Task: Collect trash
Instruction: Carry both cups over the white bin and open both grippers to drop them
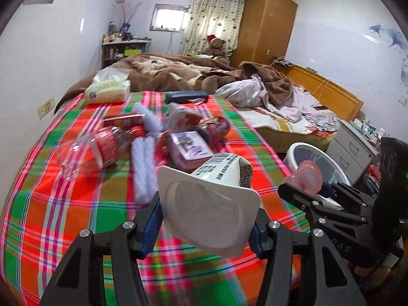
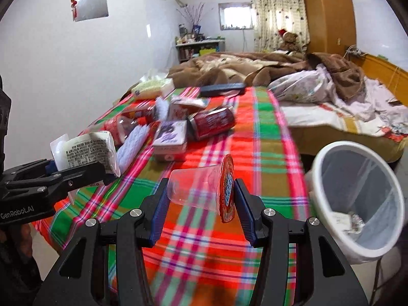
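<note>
Plaid bed carries the remaining trash. We hold a cup clamped sideways in the right tool, a carton in the left tool. Bin lies at three o'clock, nearest the right.

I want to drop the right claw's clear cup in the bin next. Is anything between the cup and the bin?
Nothing visible. The clear cup is clamped in the right claw; the white bin stands open to its right, past the plaid bed's edge, with bare space between.
</note>
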